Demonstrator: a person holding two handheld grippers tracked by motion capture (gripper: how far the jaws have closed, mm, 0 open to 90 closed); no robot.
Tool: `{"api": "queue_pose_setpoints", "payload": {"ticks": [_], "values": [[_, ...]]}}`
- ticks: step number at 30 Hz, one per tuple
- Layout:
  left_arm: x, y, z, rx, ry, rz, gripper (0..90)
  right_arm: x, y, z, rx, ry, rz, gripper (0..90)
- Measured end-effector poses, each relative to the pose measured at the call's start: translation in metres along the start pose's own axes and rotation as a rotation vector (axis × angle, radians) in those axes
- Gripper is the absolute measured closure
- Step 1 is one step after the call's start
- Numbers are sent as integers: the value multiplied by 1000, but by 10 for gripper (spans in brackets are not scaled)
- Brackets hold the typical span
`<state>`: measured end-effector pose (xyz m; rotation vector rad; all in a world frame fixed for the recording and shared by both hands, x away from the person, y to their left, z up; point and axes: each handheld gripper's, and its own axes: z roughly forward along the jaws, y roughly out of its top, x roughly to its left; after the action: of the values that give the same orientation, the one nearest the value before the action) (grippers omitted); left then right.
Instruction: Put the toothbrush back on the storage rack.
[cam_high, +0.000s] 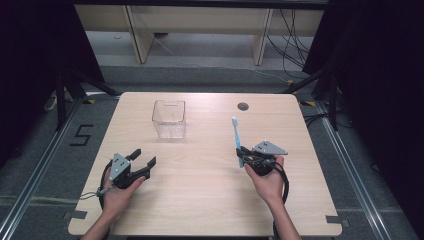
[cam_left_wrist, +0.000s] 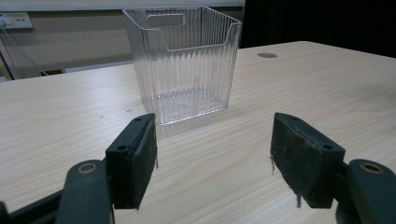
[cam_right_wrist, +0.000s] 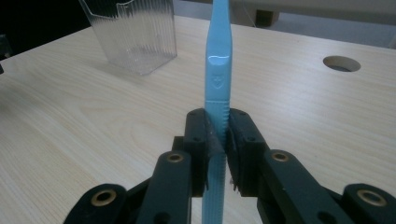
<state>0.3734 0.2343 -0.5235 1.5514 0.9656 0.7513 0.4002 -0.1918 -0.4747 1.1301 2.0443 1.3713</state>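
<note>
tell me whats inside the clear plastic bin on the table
Nothing shows inside the clear plastic bin: through its ribbed walls its floor looks bare. The ribbing blurs fine detail, so something tiny could be missed. The toothbrush is outside it, clamped in the right gripper.

- The toothbrush (cam_right_wrist: 218, 65) is light blue along its handle, with a white head (cam_high: 234, 120).
- The bin (cam_left_wrist: 187, 60) is clear plastic, ribbed in fine vertical lines.
- The tabletop (cam_high: 200, 190) is pale wood with a light grain and a dark round hole (cam_high: 243, 106).
- The left tool (cam_high: 143, 160) and right tool (cam_right_wrist: 217, 140) are black, with brass-coloured rivets and grey plates.
- The floor (cam_high: 45, 150) is grey, marked with a black "5".
</note>
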Motion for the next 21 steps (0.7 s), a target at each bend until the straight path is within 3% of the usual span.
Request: {"api": "queue_pose_setpoints", "payload": {"ticks": [5,6,8,10,11,12,14,15,16,17,18,21], "values": [[1,0,0,4,0,-3,312,5,-2,3,-36,15,-43,790],[1,0,0,4,-1,-4,311,8,-3,3,-34,2,-19,790],[1,0,0,1,-4,-2,314,11,-2,4,-48,15,-24,790],[0,0,0,-2,-3,-4,323,11,-2,6,-69,17,-65,790],[0,0,0,-1,-6,-1,325,14,-2,6,-64,26,-38,790],[1,0,0,0,-10,0,326,14,-2,7,-70,28,-51,790],[2,0,0,5,-19,-23,325,15,-1,7,-72,28,-60,789],[3,1,1,16,-25,-49,323,17,-1,8,-70,41,-36,789],[4,1,1,19,-27,-63,321,19,-1,8,-76,16,-38,790],[5,1,1,24,-26,-68,327,20,-1,8,-76,22,-29,789],[5,1,2,16,-30,-75,331,19,0,9,-86,24,-60,790],[3,6,1,2,-41,-86,333,22,0,10,-81,31,-41,789]]}}
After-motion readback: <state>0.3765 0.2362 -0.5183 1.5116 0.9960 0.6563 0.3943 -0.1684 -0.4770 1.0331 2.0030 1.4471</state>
